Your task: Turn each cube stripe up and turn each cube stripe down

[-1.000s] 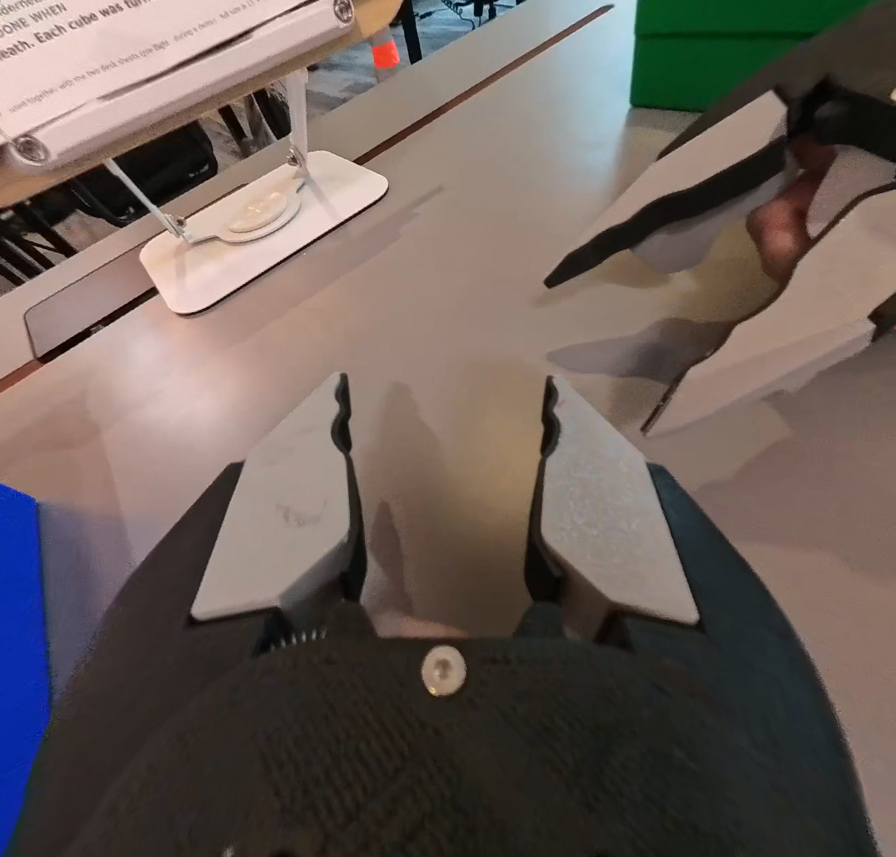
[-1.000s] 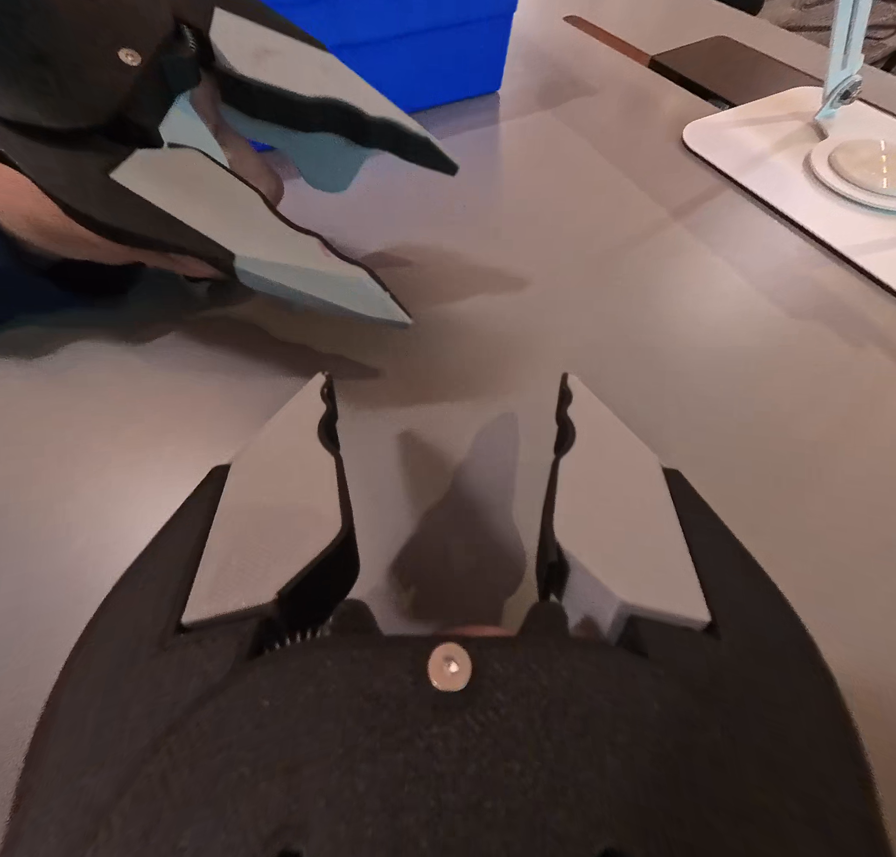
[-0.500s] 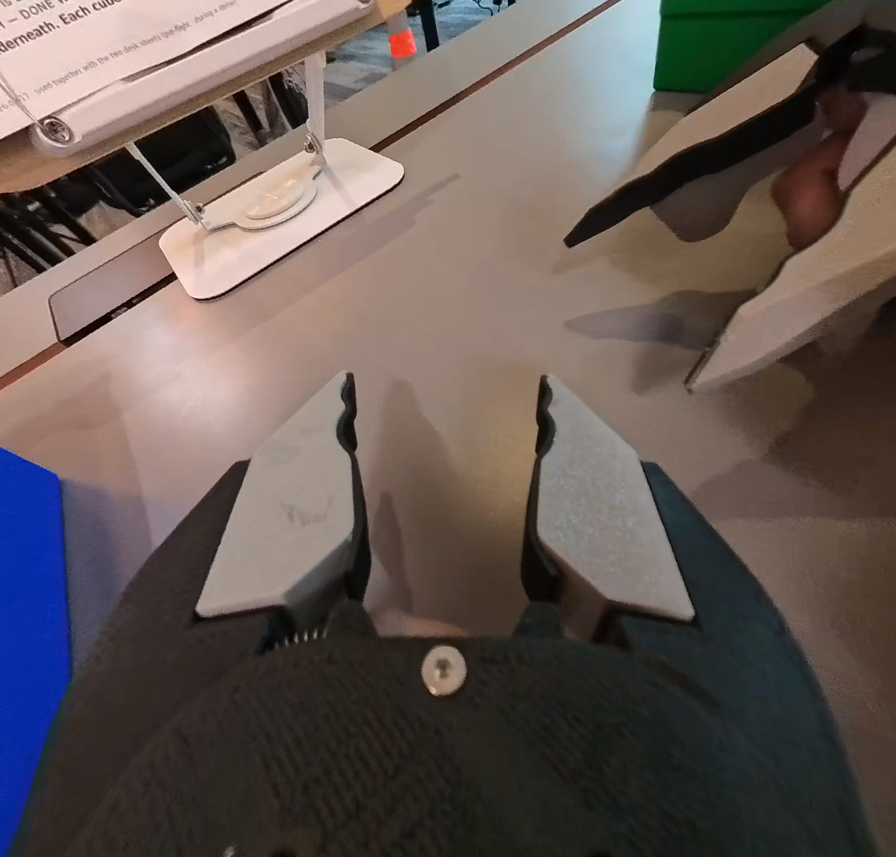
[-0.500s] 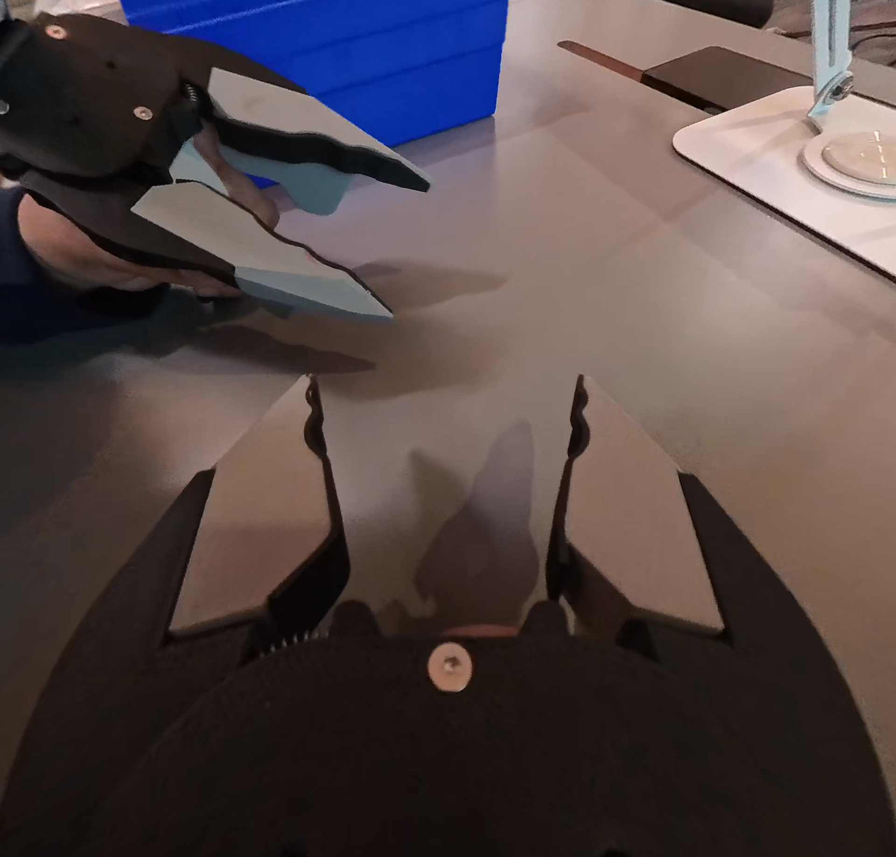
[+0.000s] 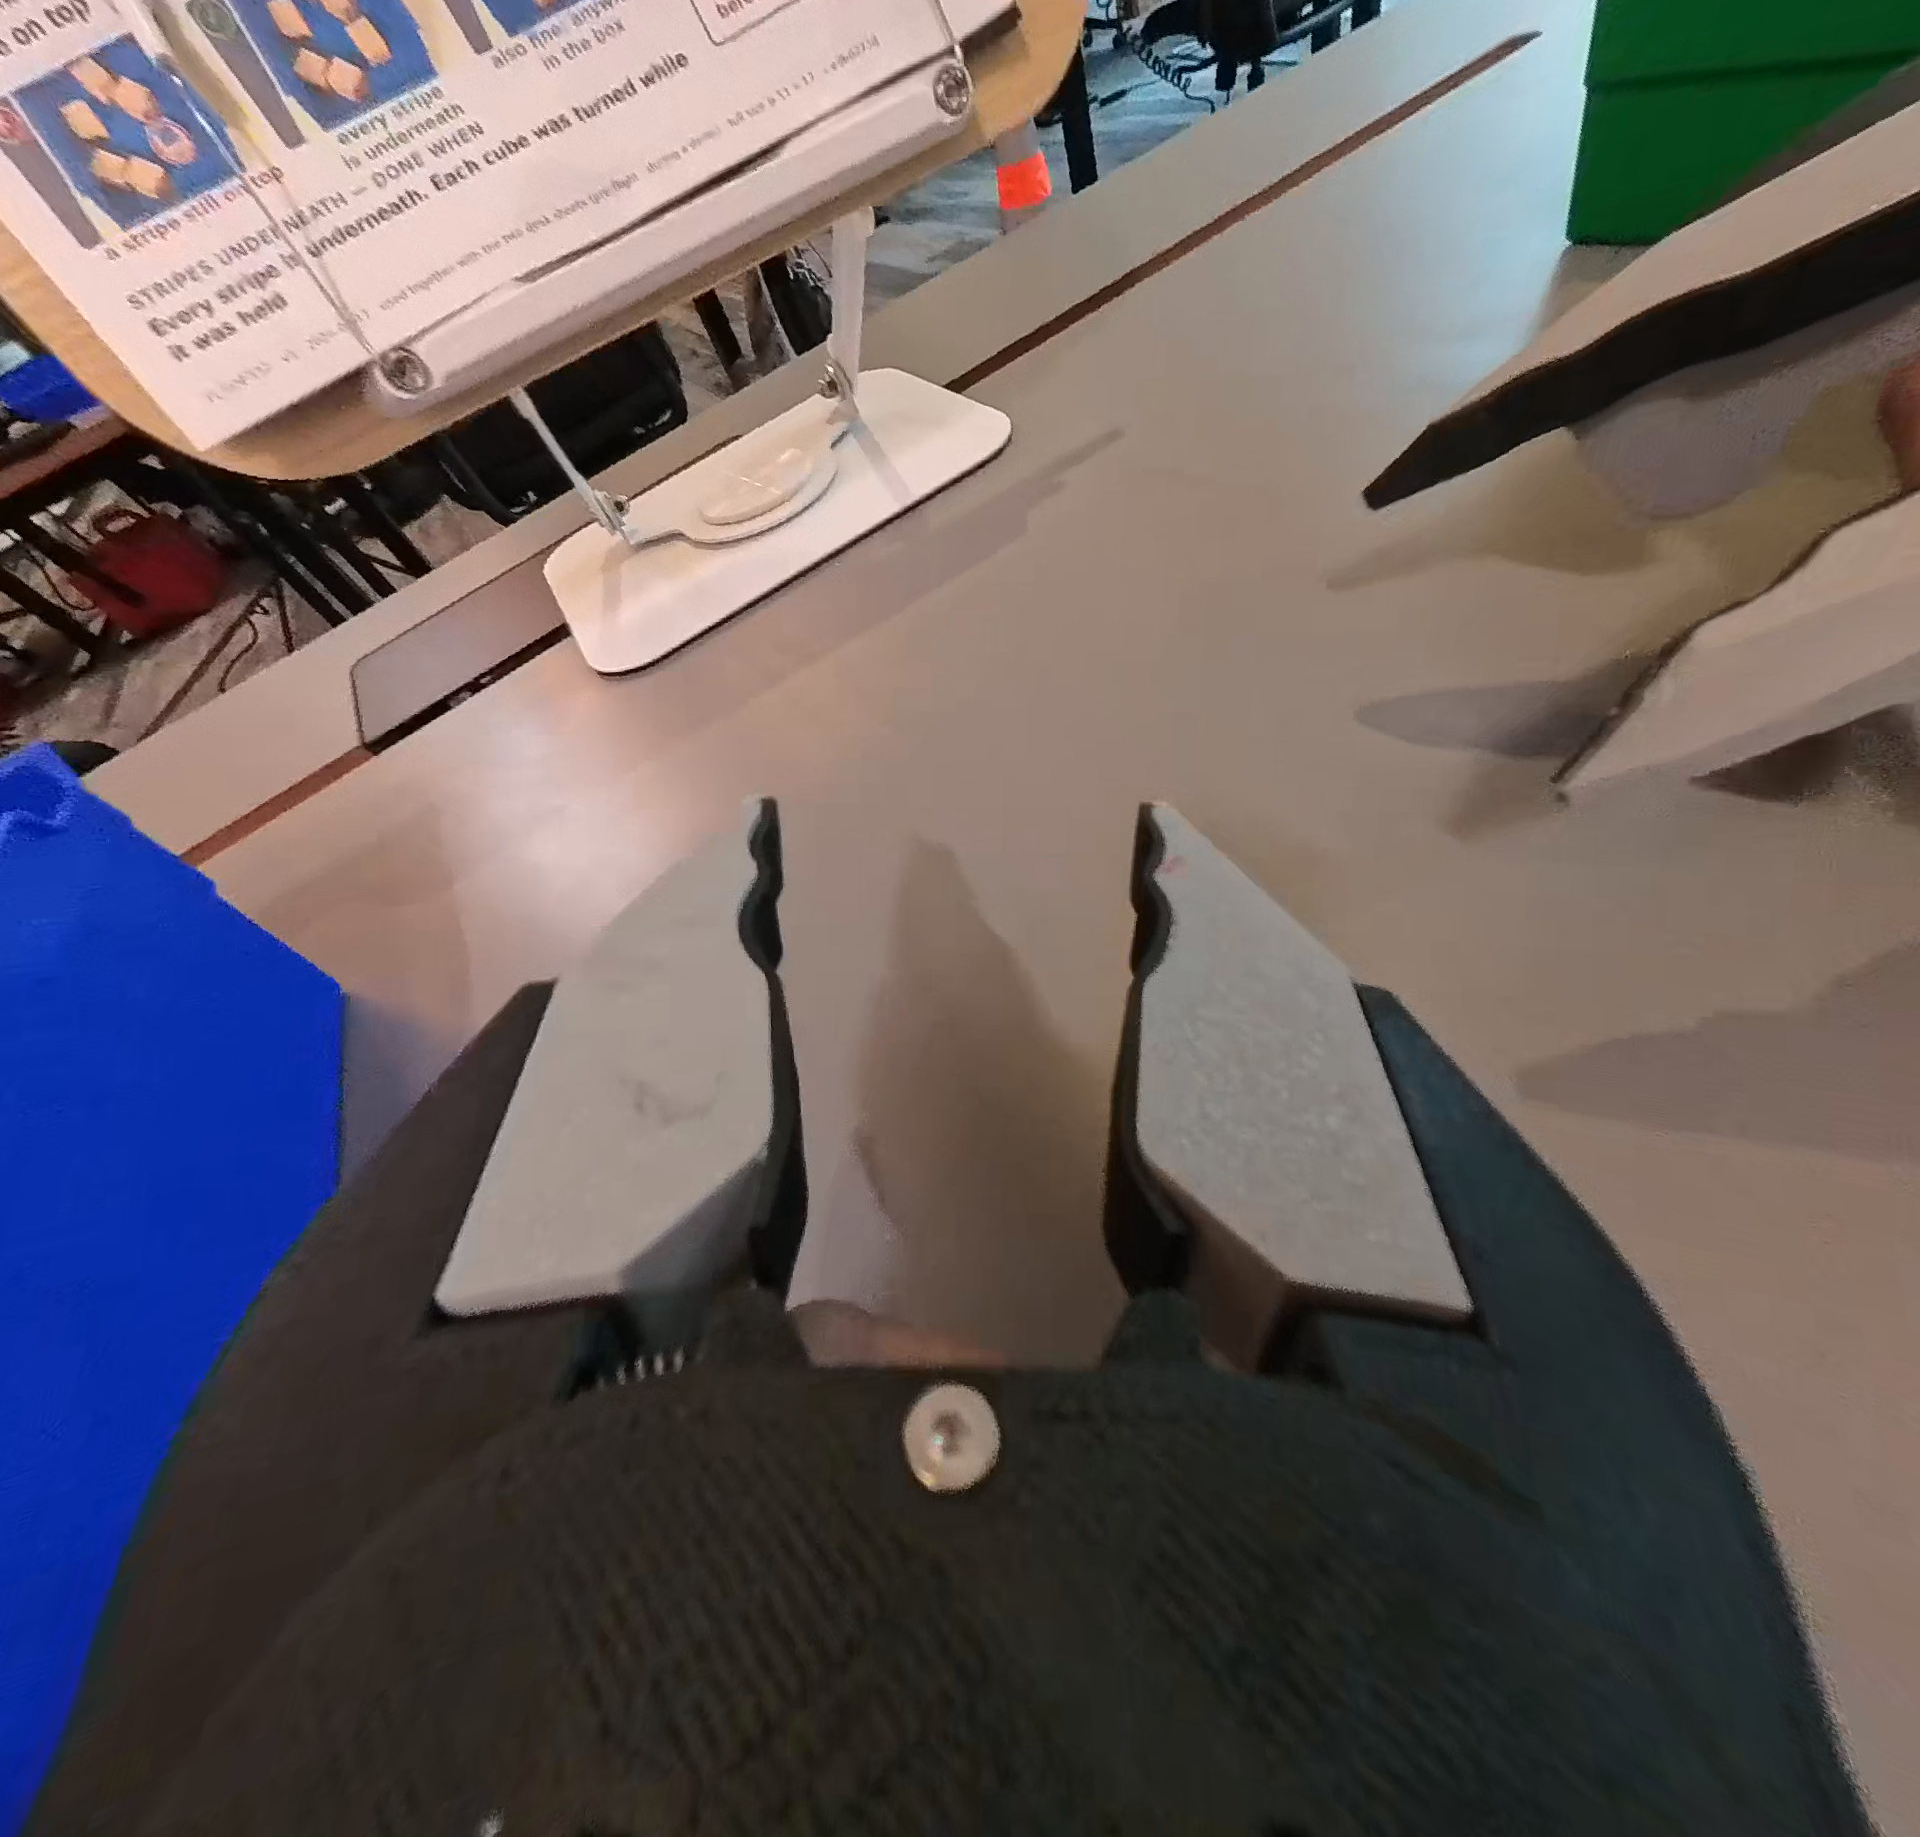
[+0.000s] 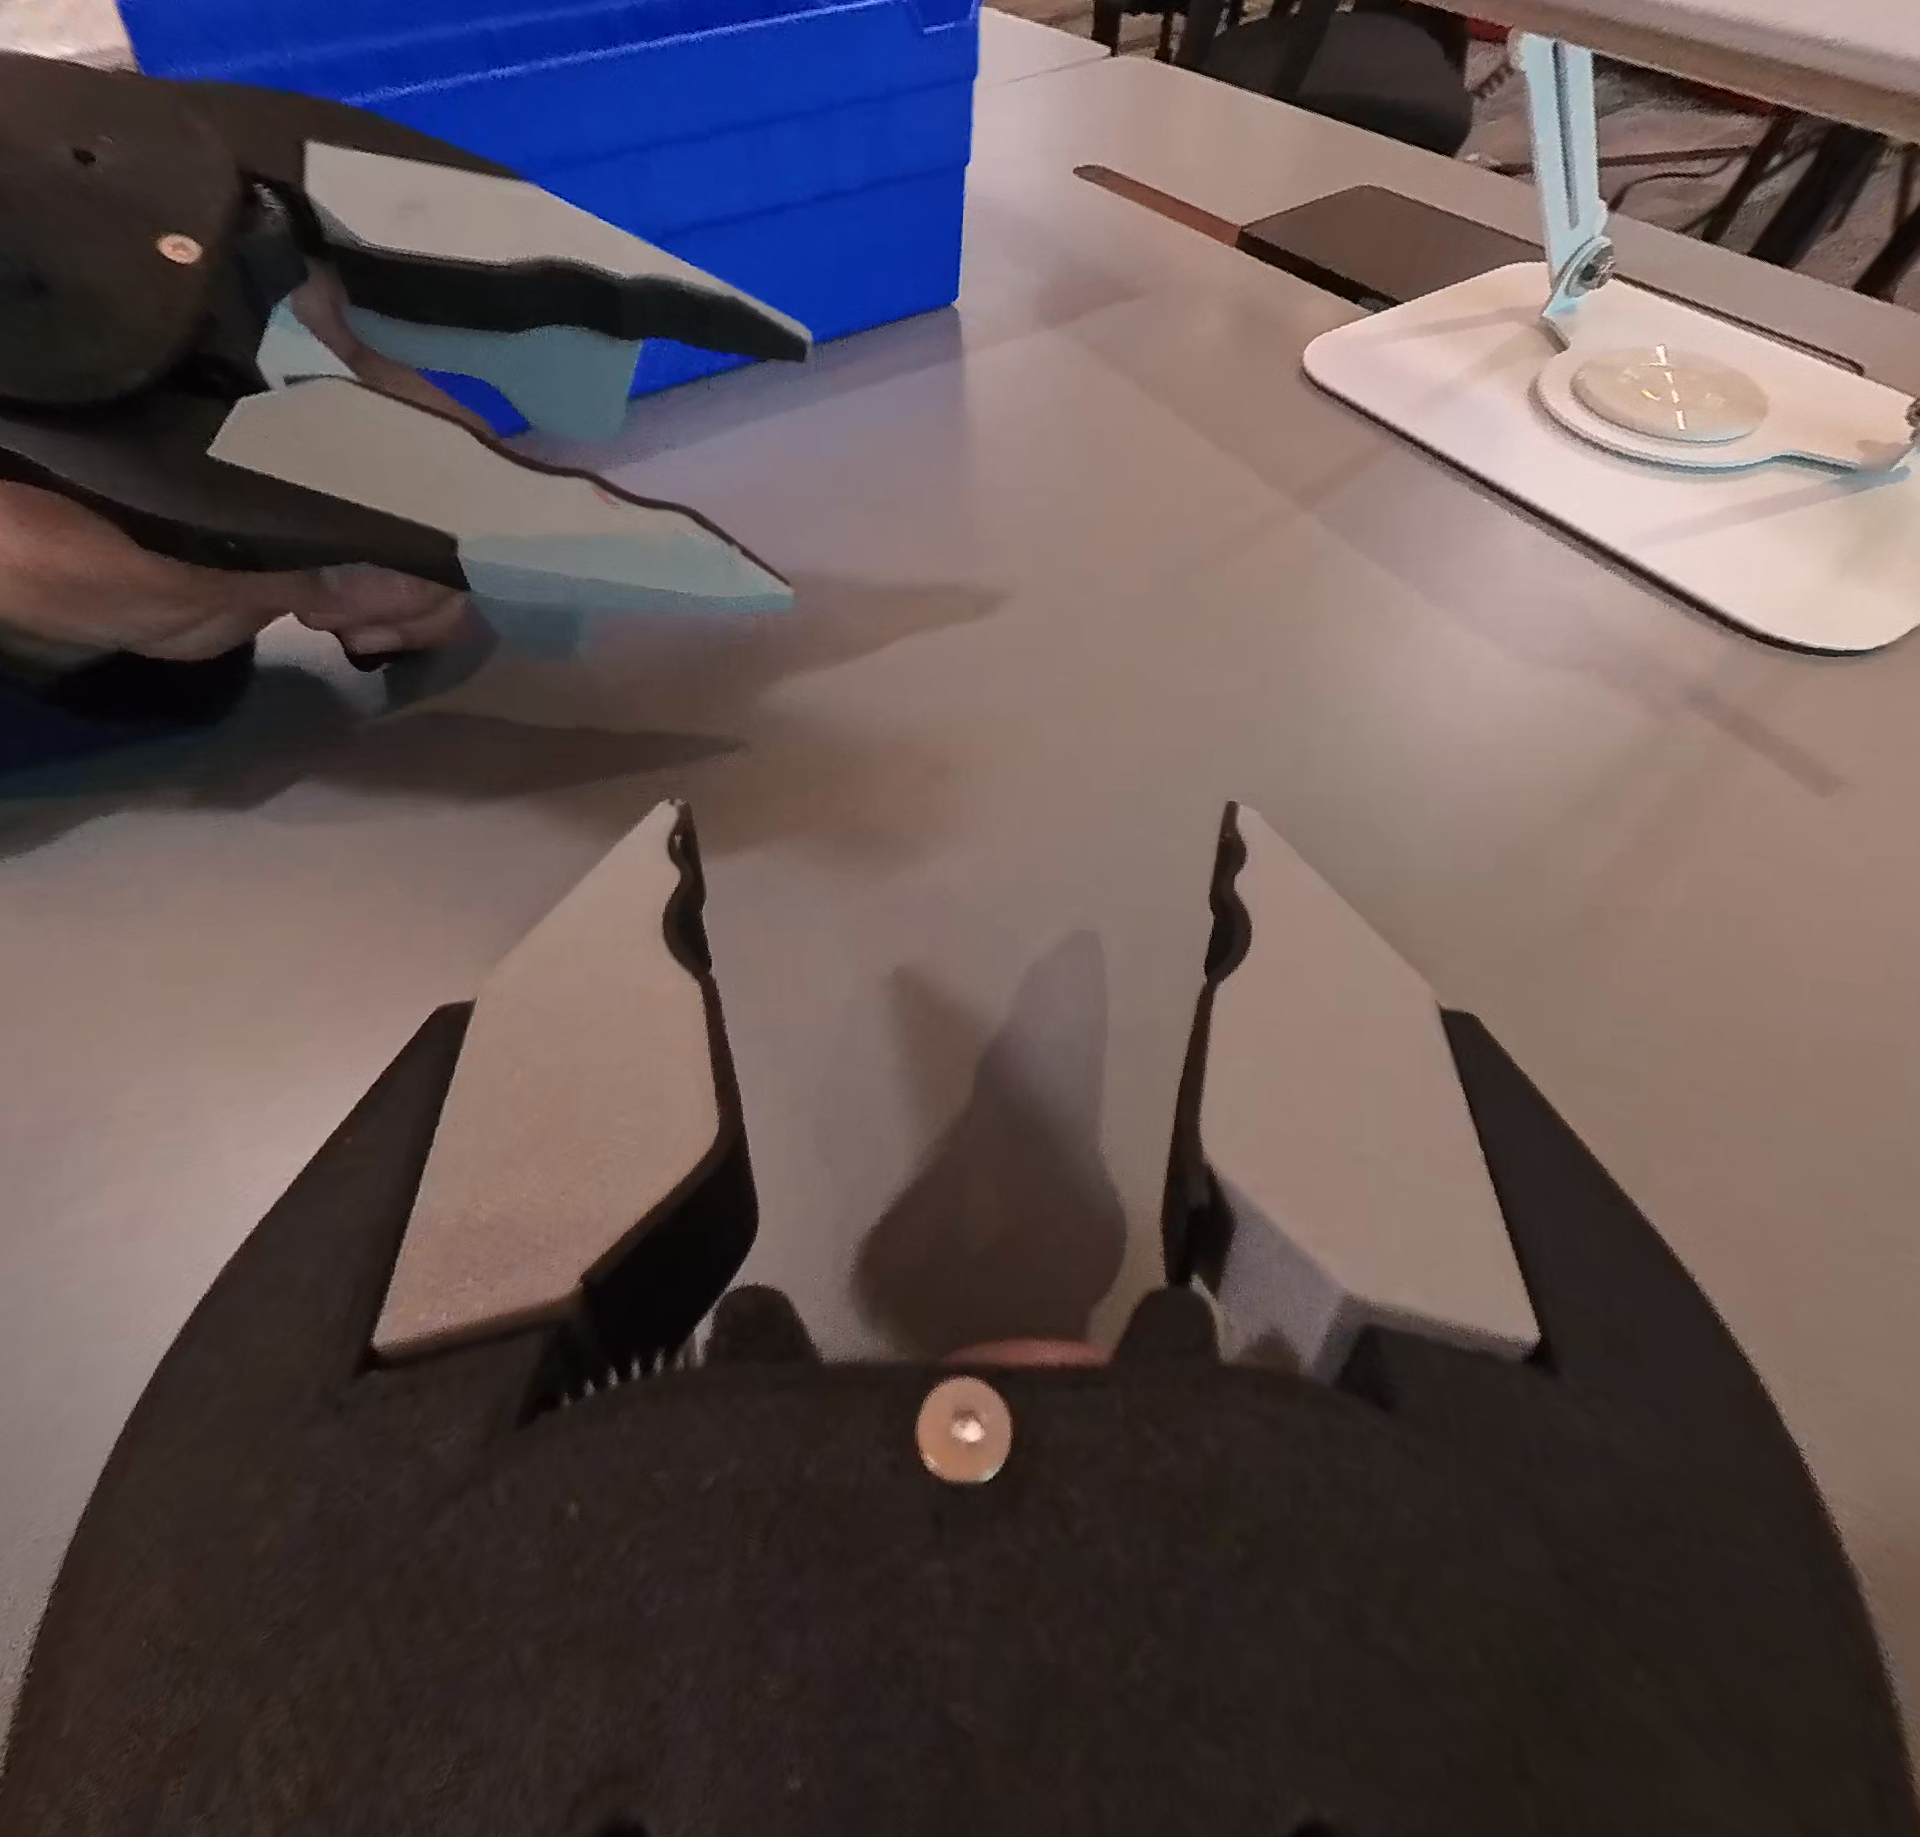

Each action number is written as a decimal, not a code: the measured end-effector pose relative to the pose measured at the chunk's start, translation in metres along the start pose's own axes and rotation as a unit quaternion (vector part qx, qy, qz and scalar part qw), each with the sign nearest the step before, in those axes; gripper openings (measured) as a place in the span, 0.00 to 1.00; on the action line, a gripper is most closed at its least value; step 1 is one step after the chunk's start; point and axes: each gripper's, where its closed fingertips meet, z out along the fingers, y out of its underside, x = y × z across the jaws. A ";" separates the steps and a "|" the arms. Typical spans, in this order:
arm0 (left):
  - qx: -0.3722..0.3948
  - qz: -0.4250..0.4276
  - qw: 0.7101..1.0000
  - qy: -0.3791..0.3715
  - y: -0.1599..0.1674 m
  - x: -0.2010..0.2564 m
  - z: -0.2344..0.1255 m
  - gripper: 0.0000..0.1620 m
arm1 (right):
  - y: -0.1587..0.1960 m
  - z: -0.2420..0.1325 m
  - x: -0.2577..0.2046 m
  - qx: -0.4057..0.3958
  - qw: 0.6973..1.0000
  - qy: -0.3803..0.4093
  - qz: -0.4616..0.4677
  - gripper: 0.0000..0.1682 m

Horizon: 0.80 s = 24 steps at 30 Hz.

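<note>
No cube shows in either view. My left gripper is open and empty over the grey table. It also shows at the left of the right wrist view, open, held by a hand, in front of a blue bin. My right gripper is open and empty above the table. It also shows at the right edge of the left wrist view, open and turned on its side. The inside of the blue bin is hidden from here.
A white stand holds an instruction sheet at the back of the table; its base also shows in the right wrist view. A green bin stands far right. The blue bin's corner is close on my left.
Both grippers have lifted and tilted back, so more of the blue bin and the instruction sheet shows. The right gripper has opened a little wider. Both stay empty.
</note>
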 end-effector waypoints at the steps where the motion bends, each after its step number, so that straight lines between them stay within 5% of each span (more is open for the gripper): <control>1: 0.008 0.004 1.000 -0.009 -0.002 -0.004 -0.001 0.40 | -0.001 -0.001 0.002 0.004 1.000 0.005 0.002 0.57; 16: 0.038 -0.103 0.992 -0.066 -0.008 -0.043 0.010 0.43 | -0.005 -0.005 0.037 0.012 0.993 0.116 -0.037 0.48; 24: 0.031 -0.074 0.996 0.032 -0.017 -0.013 0.033 0.52 | -0.008 0.009 0.056 -0.004 0.985 0.154 -0.071 0.47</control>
